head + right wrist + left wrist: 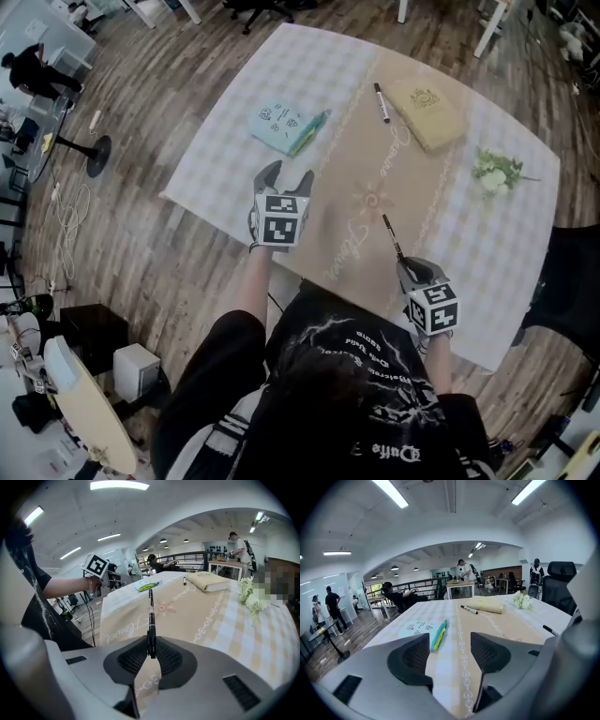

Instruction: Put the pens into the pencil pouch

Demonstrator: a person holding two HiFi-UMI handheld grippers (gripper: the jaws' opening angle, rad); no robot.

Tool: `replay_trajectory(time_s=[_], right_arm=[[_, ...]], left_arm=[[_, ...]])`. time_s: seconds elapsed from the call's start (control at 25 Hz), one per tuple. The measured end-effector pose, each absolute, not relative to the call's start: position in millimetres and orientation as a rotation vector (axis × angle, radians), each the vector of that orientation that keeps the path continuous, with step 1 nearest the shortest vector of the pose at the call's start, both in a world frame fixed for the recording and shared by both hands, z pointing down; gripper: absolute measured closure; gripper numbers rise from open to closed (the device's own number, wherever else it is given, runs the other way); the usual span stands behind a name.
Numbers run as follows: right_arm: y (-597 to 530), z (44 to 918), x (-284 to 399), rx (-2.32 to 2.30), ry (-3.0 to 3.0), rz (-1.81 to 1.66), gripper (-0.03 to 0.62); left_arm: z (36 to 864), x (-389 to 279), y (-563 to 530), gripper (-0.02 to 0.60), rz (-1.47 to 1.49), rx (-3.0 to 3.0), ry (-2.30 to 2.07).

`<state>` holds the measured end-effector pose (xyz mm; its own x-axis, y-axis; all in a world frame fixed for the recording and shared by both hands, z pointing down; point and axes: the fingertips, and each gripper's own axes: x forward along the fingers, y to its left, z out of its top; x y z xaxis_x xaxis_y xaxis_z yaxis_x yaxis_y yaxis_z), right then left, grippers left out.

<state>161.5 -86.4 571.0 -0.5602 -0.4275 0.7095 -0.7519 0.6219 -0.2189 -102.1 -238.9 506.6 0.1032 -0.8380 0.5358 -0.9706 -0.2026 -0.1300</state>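
My right gripper [409, 269] is shut on a black pen [393, 238] at the table's near edge; the pen [150, 616] sticks out straight ahead from between the pads. My left gripper [283, 176] stands open and empty over the table's left part, short of the light-blue pencil pouch [287, 126]. In the left gripper view the pouch [423, 630] lies just beyond the jaws, its green and yellow edge toward the middle. A second black pen [382, 102] lies farther off beside a tan notebook [428, 112]; that pen [469, 609] rests in front of the notebook [486, 604].
A small bunch of white flowers [494, 172] lies at the table's right side. The table [225, 141] has a checked cloth with a beige runner. A black chair [574, 281] stands at the right. People sit and stand in the room behind.
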Motion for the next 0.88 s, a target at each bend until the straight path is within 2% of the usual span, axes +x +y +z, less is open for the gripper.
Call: replay_trajectory(time_s=[0.2,0.28,0.88], right_arm=[[-100,572,142,1.005,-2.202,0.704,0.526],[-103,574,135,1.03,-2.189,0.712,0.526],[-101,593,89,1.109,-2.091,0.831,0.526]], left_arm=[[540,-116,-274,0.289,1.041,2.19,-1.683],[552,-123,-287,0.317,1.131,2.2,-1.65],[617,-143,-341,0.32,1.239,2.166,-1.387]])
